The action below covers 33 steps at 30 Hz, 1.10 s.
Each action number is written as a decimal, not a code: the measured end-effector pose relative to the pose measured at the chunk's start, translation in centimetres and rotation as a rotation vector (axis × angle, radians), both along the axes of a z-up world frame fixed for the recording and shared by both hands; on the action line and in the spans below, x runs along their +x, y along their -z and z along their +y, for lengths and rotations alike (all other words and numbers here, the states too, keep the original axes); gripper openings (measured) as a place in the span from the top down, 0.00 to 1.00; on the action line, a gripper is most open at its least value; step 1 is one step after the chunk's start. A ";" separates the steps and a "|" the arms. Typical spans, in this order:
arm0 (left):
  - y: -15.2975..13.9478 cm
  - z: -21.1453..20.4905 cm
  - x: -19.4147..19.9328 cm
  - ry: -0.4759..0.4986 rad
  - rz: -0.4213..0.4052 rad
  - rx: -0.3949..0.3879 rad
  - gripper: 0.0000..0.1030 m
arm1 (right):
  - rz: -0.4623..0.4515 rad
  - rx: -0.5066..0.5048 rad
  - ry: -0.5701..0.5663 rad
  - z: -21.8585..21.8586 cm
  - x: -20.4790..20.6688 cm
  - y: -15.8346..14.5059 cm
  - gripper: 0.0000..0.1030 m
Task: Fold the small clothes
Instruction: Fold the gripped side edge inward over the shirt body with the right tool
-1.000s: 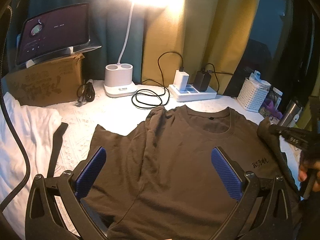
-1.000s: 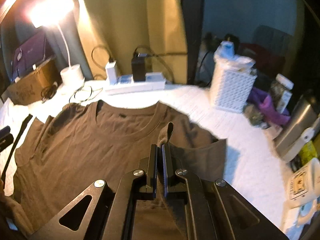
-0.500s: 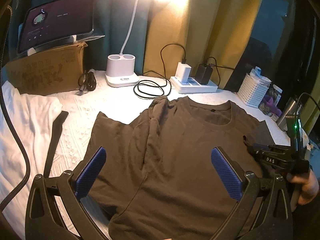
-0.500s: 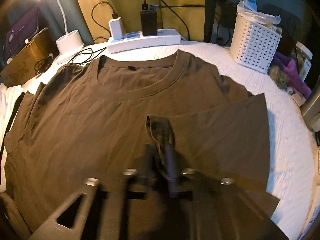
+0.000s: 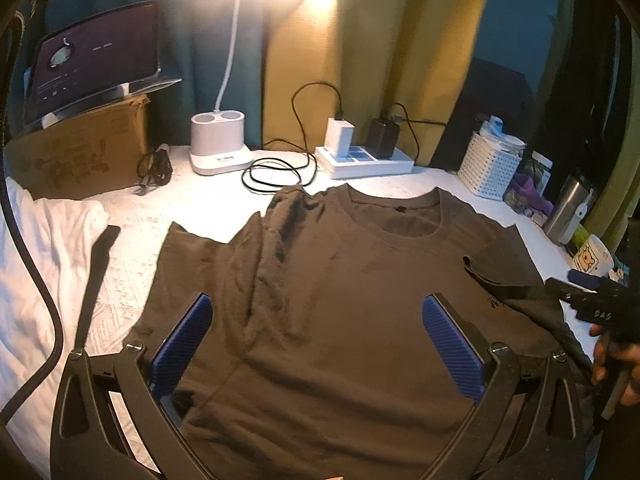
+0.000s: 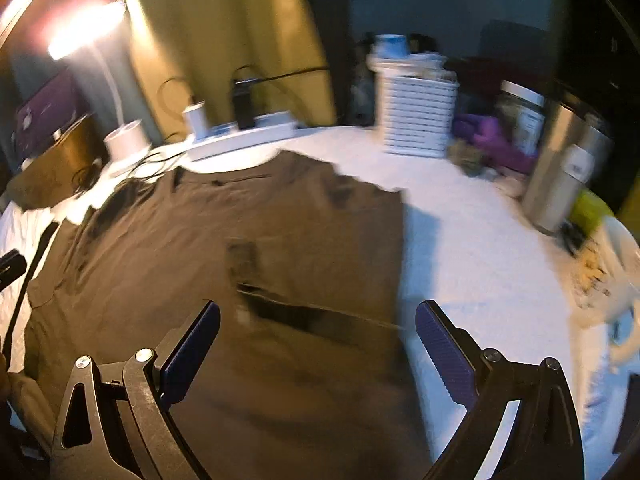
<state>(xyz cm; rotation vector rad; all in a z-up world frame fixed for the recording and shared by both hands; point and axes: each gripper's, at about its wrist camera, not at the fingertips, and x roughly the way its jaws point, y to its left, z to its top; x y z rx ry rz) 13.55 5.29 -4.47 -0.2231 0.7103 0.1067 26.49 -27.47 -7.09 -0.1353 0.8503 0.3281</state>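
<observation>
White quilted bedspread point(image 5: 192, 204) w/ brown knit tee point(image 5: 340, 300) flat; both hand-held grippers, left point(image 5: 320, 344) & right point(image 6: 318, 344), spread wide, empty.

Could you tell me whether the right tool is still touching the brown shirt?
Apart: the right wrist view shows the right tool wide open, nothing between its pads, with the sleeve lying folded on the brown shirt.

Right wrist view all motion-smeared; brown t-shirt point(image 6: 256, 280) hem cut off below the left gripper point(image 5: 320, 344), print unreadable.
</observation>
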 end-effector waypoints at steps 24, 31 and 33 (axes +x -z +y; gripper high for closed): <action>1.5 0.6 -1.3 -0.042 0.062 -0.006 0.00 | 0.087 -0.027 -0.167 1.8 -2.0 2.8 0.90; 2.4 3.5 -2.4 -0.083 0.081 -0.020 0.00 | 0.135 -0.057 -0.196 4.1 -4.2 4.5 0.90; 2.7 4.6 -2.7 -0.098 0.088 -0.021 0.00 | 0.146 -0.054 -0.217 4.7 -4.8 4.5 0.90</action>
